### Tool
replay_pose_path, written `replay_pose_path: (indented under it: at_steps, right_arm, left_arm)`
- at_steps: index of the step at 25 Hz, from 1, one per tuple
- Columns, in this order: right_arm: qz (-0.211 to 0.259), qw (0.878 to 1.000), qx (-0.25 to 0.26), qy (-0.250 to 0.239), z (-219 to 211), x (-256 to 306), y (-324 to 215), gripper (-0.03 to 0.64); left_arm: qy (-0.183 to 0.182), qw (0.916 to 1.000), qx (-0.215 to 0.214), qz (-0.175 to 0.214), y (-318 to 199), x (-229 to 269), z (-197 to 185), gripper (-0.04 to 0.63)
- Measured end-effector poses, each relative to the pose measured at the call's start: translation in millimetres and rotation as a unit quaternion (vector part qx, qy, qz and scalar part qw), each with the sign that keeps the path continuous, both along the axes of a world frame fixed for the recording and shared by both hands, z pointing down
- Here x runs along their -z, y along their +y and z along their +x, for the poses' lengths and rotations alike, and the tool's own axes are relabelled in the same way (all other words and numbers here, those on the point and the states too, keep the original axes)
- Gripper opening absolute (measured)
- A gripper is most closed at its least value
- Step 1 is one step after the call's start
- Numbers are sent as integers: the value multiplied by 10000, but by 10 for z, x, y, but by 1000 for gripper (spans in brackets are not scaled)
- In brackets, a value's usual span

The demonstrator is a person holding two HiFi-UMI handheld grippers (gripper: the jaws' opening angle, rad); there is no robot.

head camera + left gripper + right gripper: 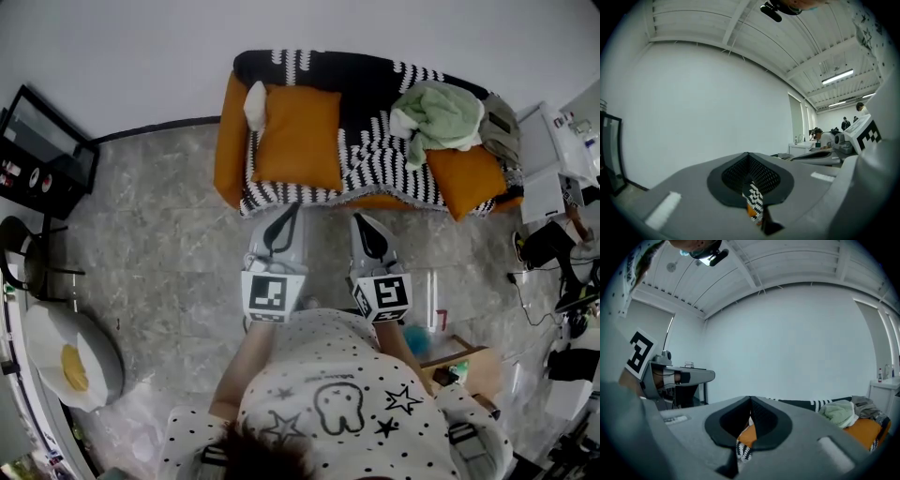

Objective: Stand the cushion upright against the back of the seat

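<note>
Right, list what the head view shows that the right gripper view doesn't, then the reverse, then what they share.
Only the head view: the grey floor and the square orange cushion seen whole, lying on the sofa. Only the right gripper view: the ceiling with its white beams. Both: the green cloth and the black-and-white throw over the sofa.

Green cloth (439, 114) lies crumpled on striped throw (375, 159).

Cushion (298, 136): plain orange. Throw (380, 164): black-and-white stripes. Crumpled cloth (441, 114): pale green. Floor (159, 253): grey, marbled. My shirt (337, 375): white, black dots and stars.
</note>
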State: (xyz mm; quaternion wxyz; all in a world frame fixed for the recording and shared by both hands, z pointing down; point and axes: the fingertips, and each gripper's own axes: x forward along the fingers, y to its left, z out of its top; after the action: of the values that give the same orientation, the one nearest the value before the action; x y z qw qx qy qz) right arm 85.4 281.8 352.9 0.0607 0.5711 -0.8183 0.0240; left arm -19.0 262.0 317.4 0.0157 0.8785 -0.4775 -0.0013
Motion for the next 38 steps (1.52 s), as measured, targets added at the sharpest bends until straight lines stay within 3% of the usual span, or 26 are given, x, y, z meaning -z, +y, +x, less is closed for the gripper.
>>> replay_pose_path:
  at_steps: [21, 31, 38]
  right_arm:
    - [-104, 9998, 154, -18, -703, -107, -784, -2]
    - [-205, 9998, -58, -28, -538, -150, -900, -2]
    - [-308, 9993, 185, -58, -497, -195, -1205, -2]
  left_arm:
    - [-21, 9995, -254, -163, -784, -106, -457, -11]
    - [26, 9991, -107, -414, -954, -209, -426, -11]
    - [30, 9988, 194, -454, -1239, -222, -416, -11]
